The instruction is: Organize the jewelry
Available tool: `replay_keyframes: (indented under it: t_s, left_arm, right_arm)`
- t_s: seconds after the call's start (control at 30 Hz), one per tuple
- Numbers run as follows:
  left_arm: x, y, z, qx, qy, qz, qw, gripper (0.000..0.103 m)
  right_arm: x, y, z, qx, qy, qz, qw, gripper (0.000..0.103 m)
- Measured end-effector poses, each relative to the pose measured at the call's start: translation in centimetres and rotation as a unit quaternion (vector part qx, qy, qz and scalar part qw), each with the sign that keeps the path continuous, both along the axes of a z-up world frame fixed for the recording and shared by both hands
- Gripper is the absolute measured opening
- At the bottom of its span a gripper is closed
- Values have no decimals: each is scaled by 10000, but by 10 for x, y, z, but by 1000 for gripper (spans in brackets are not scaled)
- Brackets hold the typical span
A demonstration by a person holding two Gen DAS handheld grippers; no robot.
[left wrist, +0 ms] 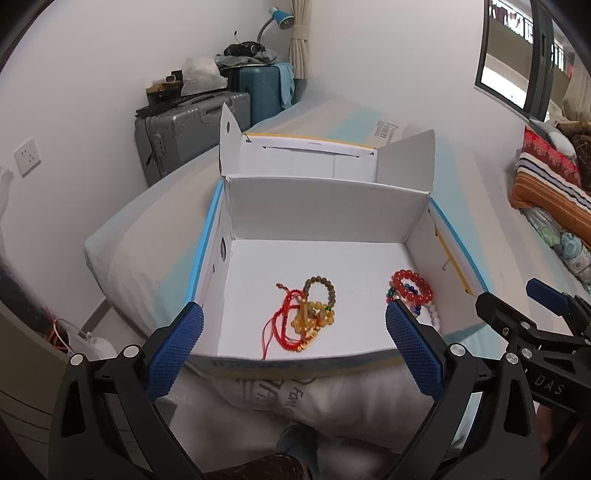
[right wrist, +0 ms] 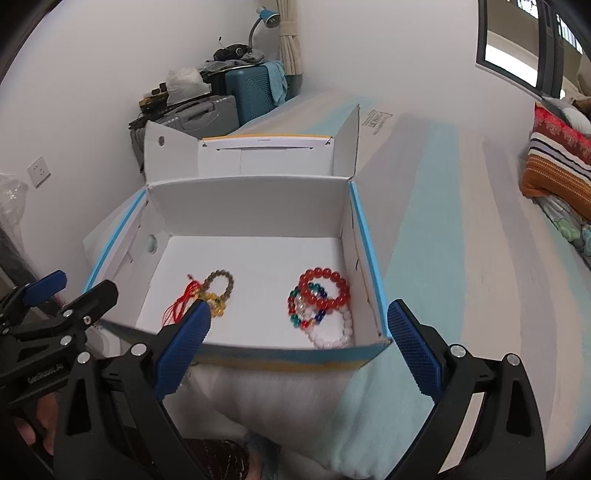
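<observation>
I am holding both the left gripper (left wrist: 293,345) and right gripper (right wrist: 298,347) wide open and empty, keeping them clear of the box (left wrist: 295,360) and bracelets (right wrist: 319,308)

Place: I read this as a bedroom in a home.
Bed: a mattress (right wrist: 436,206) in pale blue and grey fills my view.
Bedding: a striped folded quilt (left wrist: 546,184) lies at the far right.
Luggage: a grey suitcase (left wrist: 184,133) and a teal suitcase (left wrist: 258,88) stand in the corner.
Fittings: I see a blue desk lamp (left wrist: 280,16), a tied curtain (left wrist: 301,48), a wall socket (left wrist: 26,157) and a window (left wrist: 517,55).
</observation>
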State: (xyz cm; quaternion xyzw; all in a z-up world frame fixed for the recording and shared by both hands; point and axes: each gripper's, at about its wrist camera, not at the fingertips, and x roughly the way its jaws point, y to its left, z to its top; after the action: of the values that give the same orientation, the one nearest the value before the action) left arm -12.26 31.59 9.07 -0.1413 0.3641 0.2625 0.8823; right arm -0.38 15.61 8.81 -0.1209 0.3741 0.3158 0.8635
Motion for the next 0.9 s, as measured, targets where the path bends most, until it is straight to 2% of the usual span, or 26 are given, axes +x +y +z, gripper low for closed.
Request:
replay_keyframes:
  t_s: [0.33,0.9]
  left_arm:
    - [-19,-5,-7,9,70,84,9999,97]
    - [-17,-8,-9,62,162,47,9998,97]
  right_arm:
    - [-19,-12,-3,1,70,40,10000,92]
    - [-18,-10,-6,-40,96,42,9999,92]
